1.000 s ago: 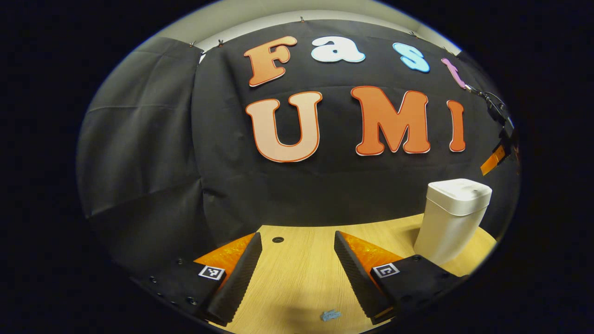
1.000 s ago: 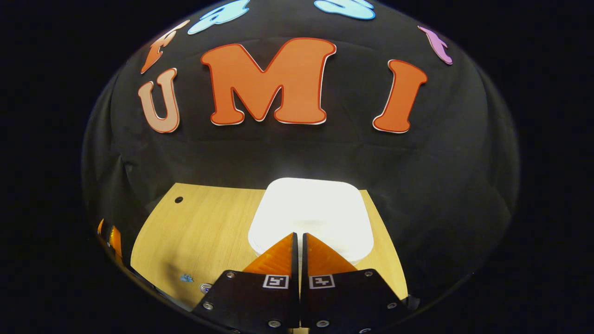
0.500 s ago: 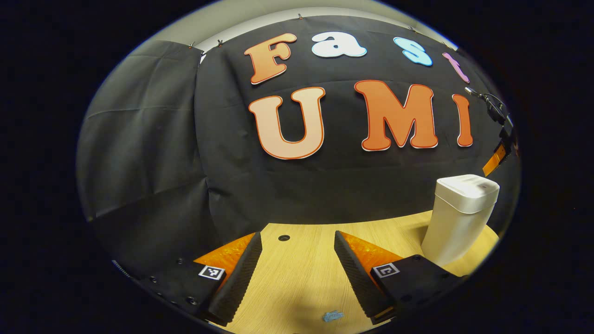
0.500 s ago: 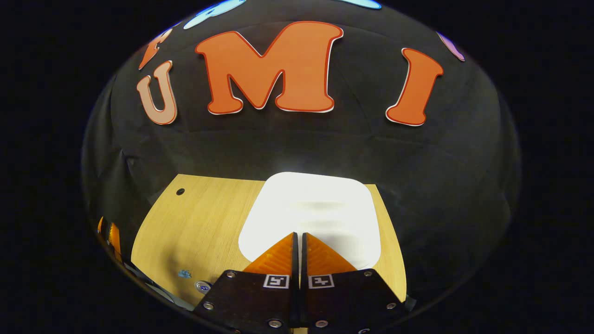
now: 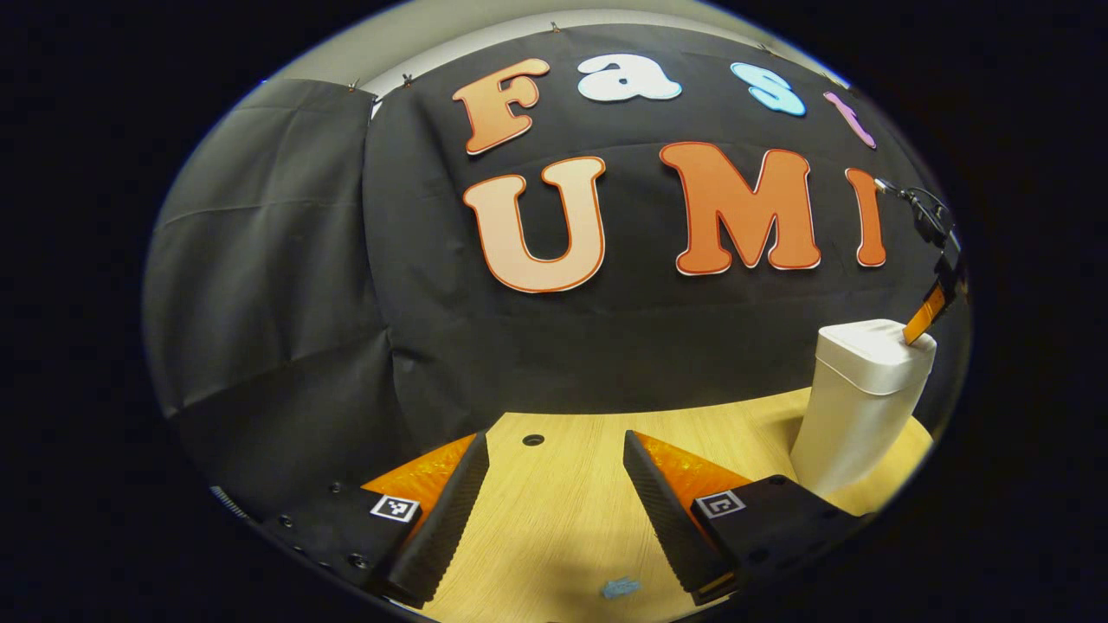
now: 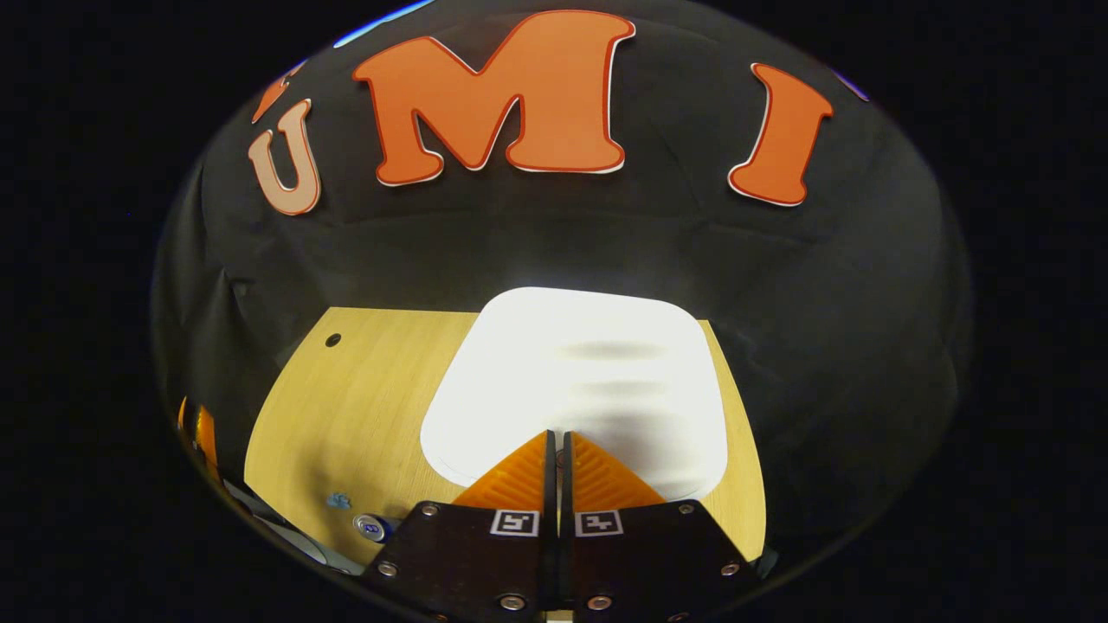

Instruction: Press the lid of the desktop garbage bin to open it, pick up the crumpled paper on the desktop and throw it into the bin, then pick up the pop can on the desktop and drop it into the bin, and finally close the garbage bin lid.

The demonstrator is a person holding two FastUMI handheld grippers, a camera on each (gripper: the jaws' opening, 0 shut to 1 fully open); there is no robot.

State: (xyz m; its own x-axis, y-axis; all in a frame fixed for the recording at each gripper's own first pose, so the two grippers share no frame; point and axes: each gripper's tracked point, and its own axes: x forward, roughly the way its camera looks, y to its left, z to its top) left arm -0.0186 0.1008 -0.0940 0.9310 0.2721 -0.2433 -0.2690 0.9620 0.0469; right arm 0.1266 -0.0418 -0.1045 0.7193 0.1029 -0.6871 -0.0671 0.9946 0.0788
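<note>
Right gripper [image 6: 558,437] poised over the closed lid [image 6: 580,381] of the white bin [image 5: 861,402], jaws pressed together, tips at the lid's near edge. Left gripper [image 5: 554,450] low above the table [image 5: 563,510], jaws wide apart, bin well off to their right. Small blue scrap [image 5: 621,588] between the jaws.

Each gripper, the left gripper [image 5: 554,484] and the right gripper [image 6: 559,450], has two wedge-shaped fingers with ribbed faces on black blocks that carry small square black-and-white markers and round silver screws along their edges.
</note>
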